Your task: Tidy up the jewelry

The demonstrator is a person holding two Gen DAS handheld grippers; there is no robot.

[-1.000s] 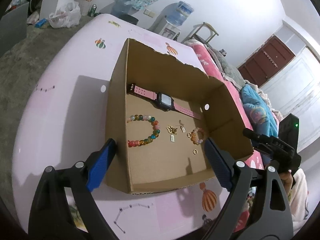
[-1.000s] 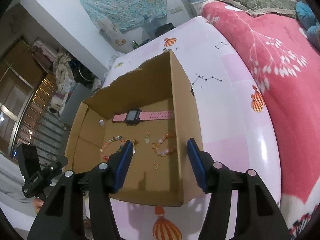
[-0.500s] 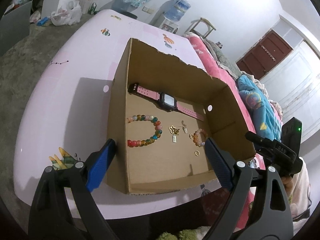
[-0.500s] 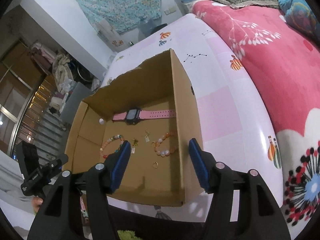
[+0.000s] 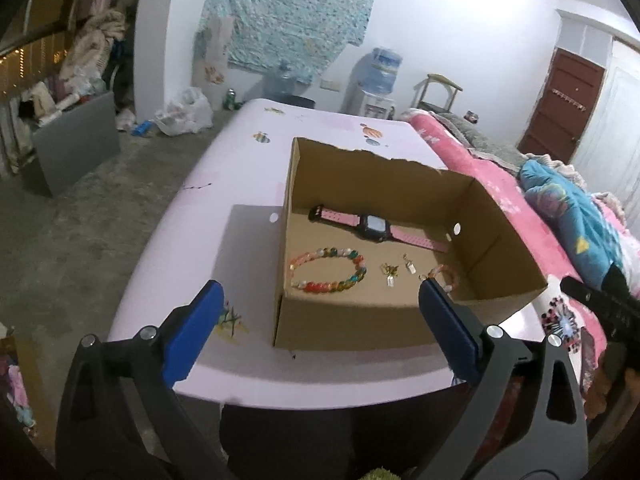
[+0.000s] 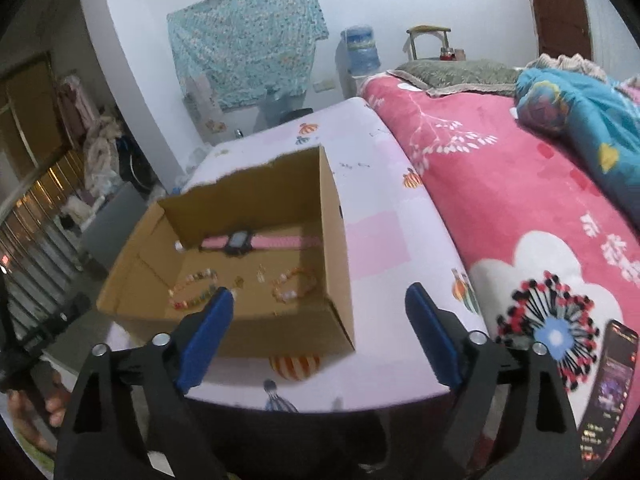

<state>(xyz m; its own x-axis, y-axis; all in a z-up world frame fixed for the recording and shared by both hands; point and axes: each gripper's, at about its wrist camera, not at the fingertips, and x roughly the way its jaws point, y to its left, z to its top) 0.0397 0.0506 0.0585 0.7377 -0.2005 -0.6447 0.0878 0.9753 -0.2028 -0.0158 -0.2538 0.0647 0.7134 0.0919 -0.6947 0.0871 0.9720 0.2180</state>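
We see the jewelry on the floor of the cardboard box (image 5: 500, 240) at the pink desk's (image 5: 240, 184) near edge: pink watch (image 5: 372, 227), bead bracelet (image 5: 328, 268), blurry gold charms (image 5: 390, 272). A smaller bracelet (image 6: 294, 286) is half hidden behind our left gripper (image 5: 320, 332). The left gripper and the right gripper (image 6: 320, 336) have just widened their jaws, and both stand empty.

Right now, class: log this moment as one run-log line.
left gripper: open, empty | right gripper: just opened, empty | watch, bracelets: in box
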